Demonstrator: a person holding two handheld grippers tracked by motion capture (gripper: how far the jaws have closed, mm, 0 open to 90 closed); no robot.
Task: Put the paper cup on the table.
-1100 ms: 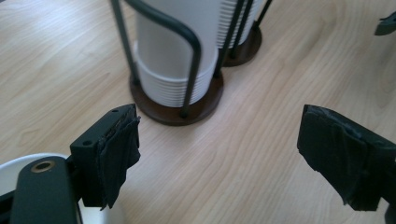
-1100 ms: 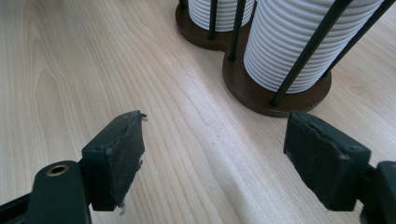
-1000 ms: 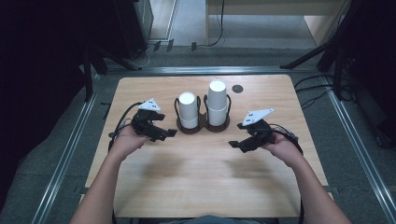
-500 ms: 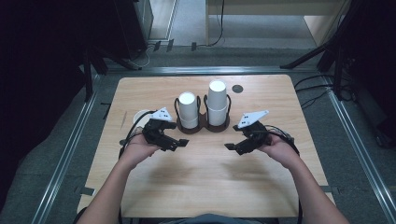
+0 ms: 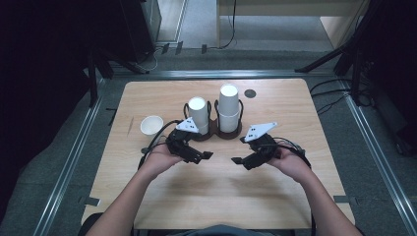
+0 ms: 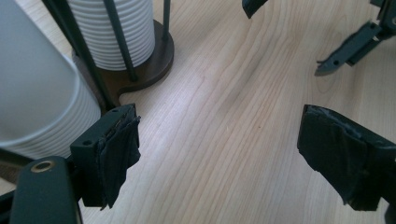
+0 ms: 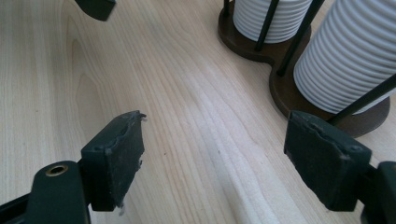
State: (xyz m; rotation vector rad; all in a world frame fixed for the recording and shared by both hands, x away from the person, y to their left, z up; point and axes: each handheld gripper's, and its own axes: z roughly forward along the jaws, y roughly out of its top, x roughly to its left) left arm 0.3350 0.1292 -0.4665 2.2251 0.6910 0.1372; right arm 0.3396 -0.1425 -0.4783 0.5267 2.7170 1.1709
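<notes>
- Fingers (image 6: 109, 156) of our left gripper (image 5: 196, 153) are spread wide with nothing between them; those of our right gripper (image 5: 246, 160) are spread and empty as well.
- We locate the two stacks of white ribbed paper cups (image 5: 229, 107) in the dark two-ring cup holder (image 5: 212, 132), just beyond both grippers at the table's (image 5: 216, 196) middle. A single cup (image 5: 151, 125) stands apart, left of the holder.
- Risk: the left jaw sits very near the shorter stack (image 6: 32, 93); a sideways drift could knock the holder.
- Risk: a jaw may catch on a thin black upright rod (image 7: 289, 39) instead of the cup wall.
- Risk: pinching too hard would likely crush the cup or lift several nested ones.
</notes>
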